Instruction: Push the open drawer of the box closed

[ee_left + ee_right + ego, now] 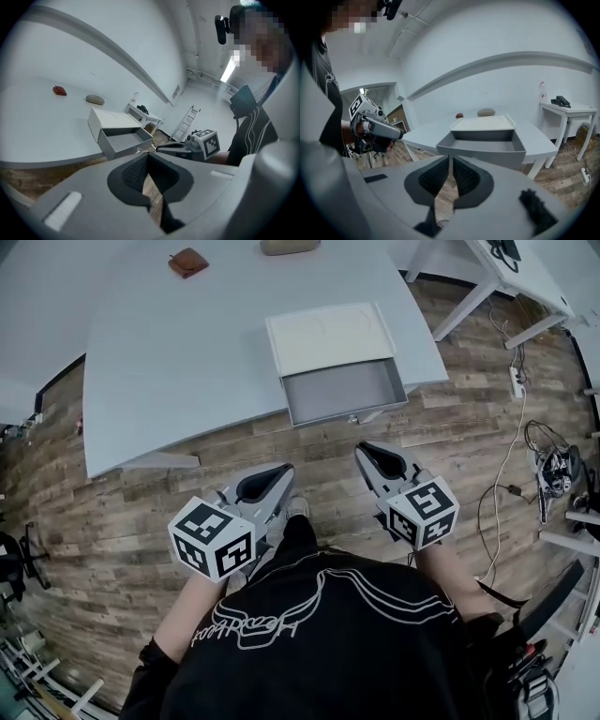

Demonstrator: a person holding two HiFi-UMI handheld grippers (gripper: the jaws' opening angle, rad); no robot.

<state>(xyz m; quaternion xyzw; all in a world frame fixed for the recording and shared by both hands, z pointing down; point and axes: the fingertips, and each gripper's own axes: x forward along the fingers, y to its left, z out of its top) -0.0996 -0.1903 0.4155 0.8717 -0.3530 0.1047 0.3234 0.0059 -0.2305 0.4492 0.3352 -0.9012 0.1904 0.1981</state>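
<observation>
A white box (328, 336) sits on the pale grey table (187, 362) near its front edge. Its grey drawer (345, 390) is pulled out towards me, empty, and overhangs the table edge. Both grippers hang over the wood floor, short of the drawer and apart from it. My left gripper (279, 471) is below and left of the drawer, jaws shut on nothing. My right gripper (366, 450) is just below the drawer front, also shut and empty. The left gripper view shows the drawer (124, 140) ahead of the closed jaws (147, 157). The right gripper view has the drawer front (483, 152) straight ahead of its jaws (451, 160).
A red-brown object (188, 262) and a beige lump (289, 246) lie at the table's far side. White side tables (506, 277) stand at the right, with a power strip (516, 381) and cables on the floor. A ladder (186, 123) leans at the far wall.
</observation>
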